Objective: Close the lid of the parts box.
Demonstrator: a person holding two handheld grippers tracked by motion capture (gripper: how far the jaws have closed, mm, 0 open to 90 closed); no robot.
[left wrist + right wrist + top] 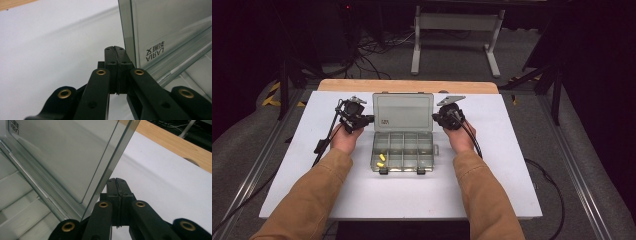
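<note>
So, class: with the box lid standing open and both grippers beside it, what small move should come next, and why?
Probably push the lid forward and down. The shut left gripper and right gripper flank its upright side edges, holding nothing, and the yellow pieces already lie inside.

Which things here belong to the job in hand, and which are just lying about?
Job:
- box
- lid, open
- yellow bits in a near-left compartment
- left claw, shut, beside the lid
- right claw, shut, beside the lid

Lying about:
- floor cables
- white stand
</note>
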